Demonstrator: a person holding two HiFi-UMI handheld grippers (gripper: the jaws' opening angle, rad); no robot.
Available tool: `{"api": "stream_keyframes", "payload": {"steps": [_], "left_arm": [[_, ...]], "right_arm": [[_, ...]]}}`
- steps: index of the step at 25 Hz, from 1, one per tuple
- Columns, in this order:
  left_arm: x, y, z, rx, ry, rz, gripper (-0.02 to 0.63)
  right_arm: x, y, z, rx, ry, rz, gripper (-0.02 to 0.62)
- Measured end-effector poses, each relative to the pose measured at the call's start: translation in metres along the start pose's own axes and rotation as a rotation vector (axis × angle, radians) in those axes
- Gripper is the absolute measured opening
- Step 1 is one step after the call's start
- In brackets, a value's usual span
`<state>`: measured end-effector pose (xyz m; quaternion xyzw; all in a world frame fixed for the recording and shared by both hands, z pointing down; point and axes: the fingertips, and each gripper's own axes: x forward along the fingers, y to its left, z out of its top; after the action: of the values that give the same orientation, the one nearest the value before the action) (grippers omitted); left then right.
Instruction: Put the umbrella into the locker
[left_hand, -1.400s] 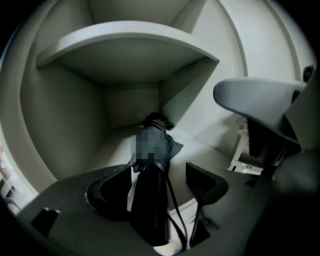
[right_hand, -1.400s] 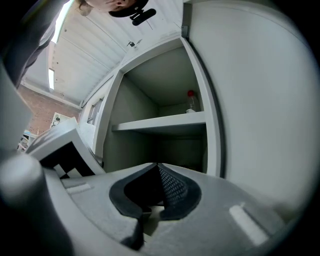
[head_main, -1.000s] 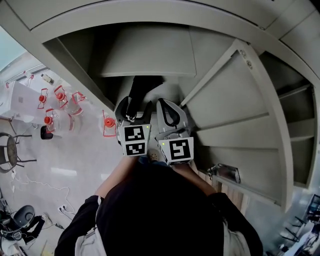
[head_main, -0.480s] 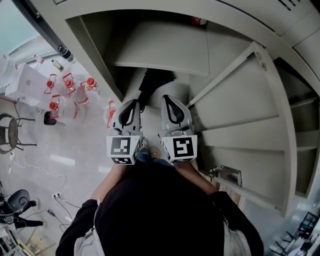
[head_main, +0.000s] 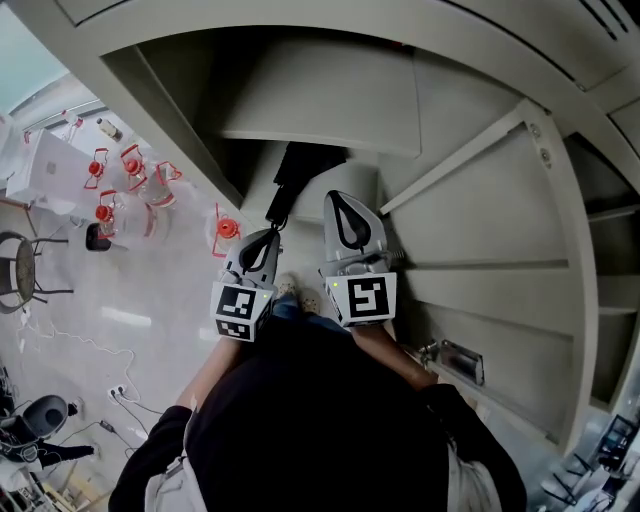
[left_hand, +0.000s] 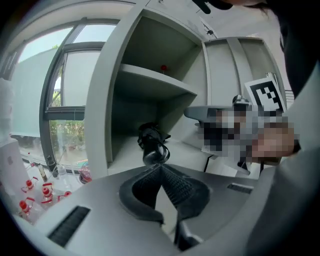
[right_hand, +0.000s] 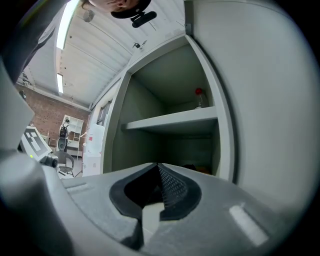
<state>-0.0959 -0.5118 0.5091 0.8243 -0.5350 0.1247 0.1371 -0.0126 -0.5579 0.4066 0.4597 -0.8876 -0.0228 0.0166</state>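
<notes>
Head view, 9 to 10 o'clock: several clear bottles with red caps (head_main: 125, 190) stand on the pale floor (head_main: 140, 330), outside the locker (head_main: 170, 110).

Left hand-held gripper (left_hand: 160, 166): clenched, the 2 pads meeting tip to tip with nothing between them. It points slightly downward into the locker's lower compartment, under the shelf (left_hand: 150, 80).

Umbrella (left_hand: 151, 145): black, folded, lying on the floor of that lower compartment. It sits at 12 o'clock from the left tips, just beyond them. I cannot tell whether its near end touches the tips. In the head view it shows as a dark shape at 1 o'clock from the left hand-held gripper.

Right hand-held gripper (right_hand: 159, 166): also clenched and empty. It is held just beside the left one, at its 3 o'clock, and aimed level at the same locker. In its own view, 1 small bottle with a red cap (right_hand: 199, 98) stands on the shelf at 1 o'clock.
</notes>
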Motion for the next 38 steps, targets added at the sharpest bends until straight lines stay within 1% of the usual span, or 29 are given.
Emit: {"api": "stream_keyframes", "payload": {"steps": [3,7,9,11,12,14,15,16,18,21,25,27,29,32,35,38], "left_arm": [[0.022,-0.013,0.007,-0.034,-0.003,-0.067,0.006],[0.053,-0.039,0.014,-0.004,0.011,-0.194,0.006],[0.064,-0.046,0.023,-0.008,-0.002,-0.210,0.006],[0.072,-0.049,0.036,-0.034,-0.023,-0.228,0.006],[0.075,-0.055,0.043,-0.029,-0.038,-0.258,0.006],[0.075,-0.068,0.053,0.017,-0.065,-0.328,0.006],[0.072,-0.071,0.053,0.033,-0.070,-0.342,0.006],[0.068,-0.068,0.050,0.034,-0.068,-0.337,0.006],[0.057,-0.053,0.040,-0.005,-0.059,-0.293,0.006],[0.038,-0.021,0.030,-0.069,-0.075,-0.181,0.006],[0.001,0.012,0.045,-0.086,-0.175,-0.021,0.006],[-0.019,0.019,0.056,-0.088,-0.220,0.043,0.006],[-0.037,0.019,0.065,-0.093,-0.247,0.096,0.006],[-0.059,0.012,0.076,-0.077,-0.288,0.137,0.006],[-0.073,0.005,0.092,-0.044,-0.289,0.161,0.006],[-0.079,-0.002,0.108,-0.006,-0.297,0.155,0.006]], "right_arm": [[0.001,-0.001,0.004,-0.007,-0.011,0.000,0.002],[0.002,0.001,0.009,-0.027,-0.021,-0.001,0.002],[0.001,0.002,0.012,-0.033,-0.026,0.001,0.002],[0.000,0.004,0.015,-0.035,-0.027,0.003,0.002],[0.000,0.003,0.016,-0.033,-0.027,0.002,0.002],[-0.001,0.002,0.017,-0.023,-0.028,-0.003,0.002],[-0.001,0.001,0.017,-0.018,-0.029,-0.005,0.002],[-0.002,0.001,0.017,-0.016,-0.031,-0.005,0.002],[-0.001,0.000,0.017,-0.018,-0.036,-0.001,0.002],[-0.001,-0.001,0.017,-0.015,-0.037,0.008,0.002],[-0.005,0.004,0.021,-0.009,-0.053,0.028,0.002],[-0.009,0.008,0.024,-0.005,-0.071,0.035,0.002],[-0.014,0.011,0.027,0.002,-0.087,0.036,0.002],[-0.026,0.016,0.032,-0.003,-0.101,0.035,0.002],[-0.037,0.025,0.045,-0.004,-0.130,0.039,0.002],[-0.047,0.032,0.059,-0.014,-0.152,0.025,0.002]]}}
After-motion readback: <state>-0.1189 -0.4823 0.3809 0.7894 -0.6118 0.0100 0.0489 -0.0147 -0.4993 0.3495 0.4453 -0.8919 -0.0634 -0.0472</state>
